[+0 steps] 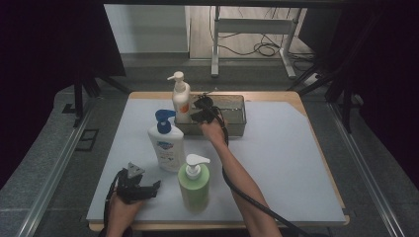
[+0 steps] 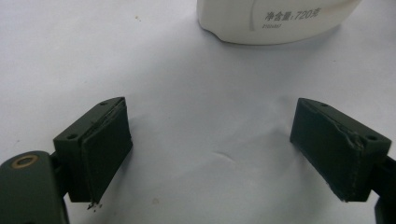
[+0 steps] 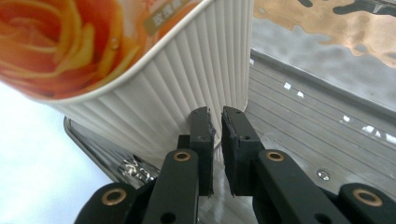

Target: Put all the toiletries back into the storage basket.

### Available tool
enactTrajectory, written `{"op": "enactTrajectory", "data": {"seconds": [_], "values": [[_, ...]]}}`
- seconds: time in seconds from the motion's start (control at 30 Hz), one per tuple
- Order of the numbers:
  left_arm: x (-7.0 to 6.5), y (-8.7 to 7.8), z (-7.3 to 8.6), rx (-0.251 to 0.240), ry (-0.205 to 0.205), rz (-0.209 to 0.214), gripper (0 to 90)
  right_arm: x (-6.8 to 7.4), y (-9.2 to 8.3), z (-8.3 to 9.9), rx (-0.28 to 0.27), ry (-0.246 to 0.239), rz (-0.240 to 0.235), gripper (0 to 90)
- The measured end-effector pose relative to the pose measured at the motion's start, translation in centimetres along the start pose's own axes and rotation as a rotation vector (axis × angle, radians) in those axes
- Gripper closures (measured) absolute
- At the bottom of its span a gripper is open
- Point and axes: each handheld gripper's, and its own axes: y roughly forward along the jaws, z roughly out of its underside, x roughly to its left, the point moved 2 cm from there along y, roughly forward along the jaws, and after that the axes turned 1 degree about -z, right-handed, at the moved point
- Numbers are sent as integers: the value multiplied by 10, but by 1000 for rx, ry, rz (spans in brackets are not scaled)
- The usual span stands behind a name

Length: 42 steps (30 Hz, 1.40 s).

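Right gripper [image 3: 217, 140] reaches into the metal tray [image 1: 237, 129], jaws nearly closed on nothing, tips just beside the orange-label pump bottle [image 1: 181, 101] standing in the tray's end. Left gripper [image 2: 210, 149] rests with jaws wide and empty, just short of the blue-pump bottle [image 2: 275, 18], evidently waiting its turn.

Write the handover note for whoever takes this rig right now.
Right gripper: at the metal tray, fingers nearly together beside the orange-label pump bottle, nothing between them.
Left gripper: resting at the near left of the table, fingers wide apart, holding nothing.
Orange-label pump bottle: upright at the tray's left end; from the right gripper view it appears to stand inside the tray.
Blue-pump white bottle and green bottle: upright on the table, outside the tray.
Likely left: move those two into the tray.
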Motion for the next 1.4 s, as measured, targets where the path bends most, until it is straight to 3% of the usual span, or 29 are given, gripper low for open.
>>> {"op": "enactTrajectory", "data": {"seconds": [0.43,0.87,1.07,1.4], "values": [[0,0,0,0,0,0,118,-13,-19,7,-38,-25,-4,733],[0,0,0,0,1,0,118,-5,-48,11,-85,-109,-33,504],[0,0,0,-1,1,0,118,-2,-61,17,-82,-139,-55,435],[0,0,0,-2,0,-1,118,9,-83,30,-85,-229,-99,305]]}}
